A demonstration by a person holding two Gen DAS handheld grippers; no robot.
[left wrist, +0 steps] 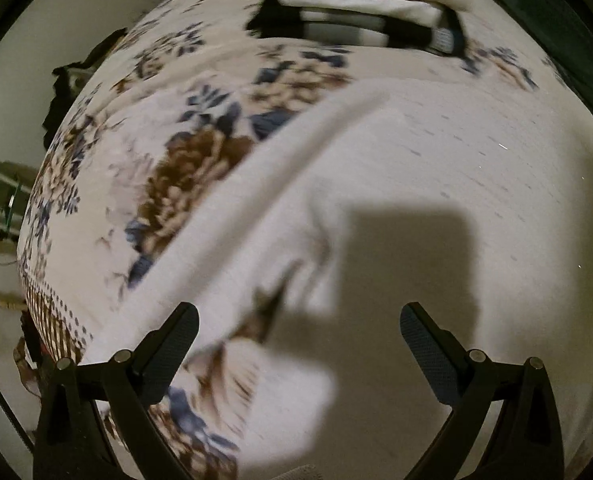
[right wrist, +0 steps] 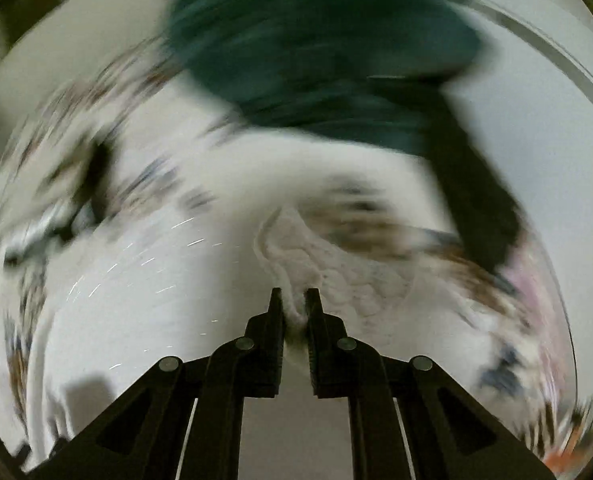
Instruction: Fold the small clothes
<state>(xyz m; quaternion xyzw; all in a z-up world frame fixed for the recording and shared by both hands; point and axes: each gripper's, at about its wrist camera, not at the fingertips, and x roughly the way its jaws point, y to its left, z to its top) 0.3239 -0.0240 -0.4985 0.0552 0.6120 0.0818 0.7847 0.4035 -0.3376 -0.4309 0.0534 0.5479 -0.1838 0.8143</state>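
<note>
One white garment [left wrist: 376, 184] lay flat on the floral bedspread [left wrist: 200, 168]: light, limp, bunches easily, so I judged hems and corners best. Right gripper [right wrist: 295, 300] was pinched on a gathered edge; left gripper [left wrist: 299, 328] hovered agape, empty, above it.

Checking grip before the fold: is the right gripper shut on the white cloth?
Yes, shut: right gripper pinches a bunch of white cloth.
</note>
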